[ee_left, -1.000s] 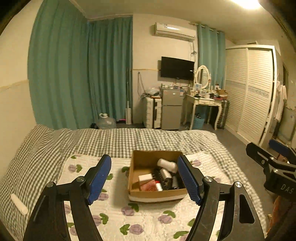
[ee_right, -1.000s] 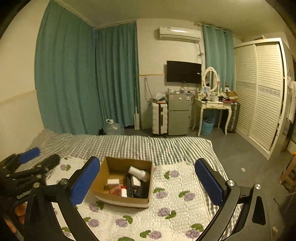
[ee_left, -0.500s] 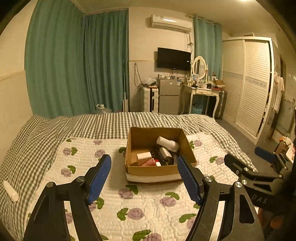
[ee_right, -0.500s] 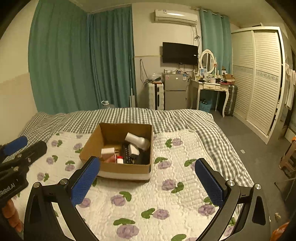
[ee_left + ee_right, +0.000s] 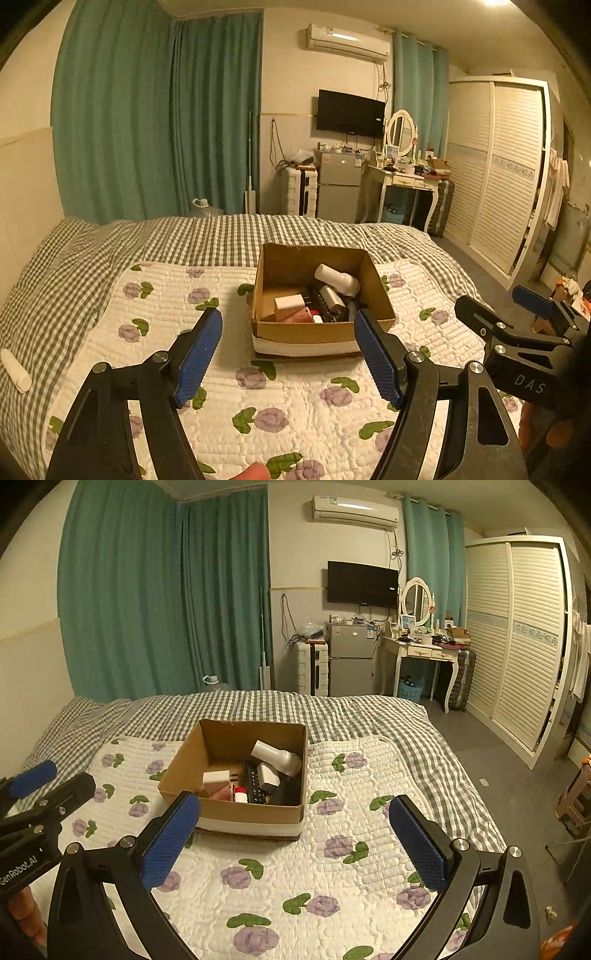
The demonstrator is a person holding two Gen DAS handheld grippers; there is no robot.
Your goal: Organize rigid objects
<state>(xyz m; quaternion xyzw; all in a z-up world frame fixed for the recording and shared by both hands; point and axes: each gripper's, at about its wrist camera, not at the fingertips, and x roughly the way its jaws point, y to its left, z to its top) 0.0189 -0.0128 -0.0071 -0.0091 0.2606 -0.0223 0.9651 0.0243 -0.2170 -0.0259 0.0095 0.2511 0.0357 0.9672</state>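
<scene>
An open cardboard box (image 5: 325,330) (image 5: 240,812) sits on the flowered quilt in the middle of the bed. Inside lie a white bottle (image 5: 338,278) (image 5: 277,757), a white block (image 5: 290,302), pink items and dark objects. My left gripper (image 5: 288,347) is open and empty, held short of the box's near wall. My right gripper (image 5: 295,834) is open and empty, to the right of the left one, also short of the box. Each gripper shows in the other's view: the right gripper (image 5: 517,314) and the left gripper (image 5: 51,779).
A white tube (image 5: 14,374) lies on the checked sheet at the bed's left edge. The flowered quilt (image 5: 332,867) spreads around the box. Beyond the bed stand a fridge (image 5: 351,661), a dressing table (image 5: 421,653) and a wardrobe (image 5: 517,635).
Both grippers have tilted down and come closer to the bed, so the box sits higher and larger in view. Both stay open and empty.
</scene>
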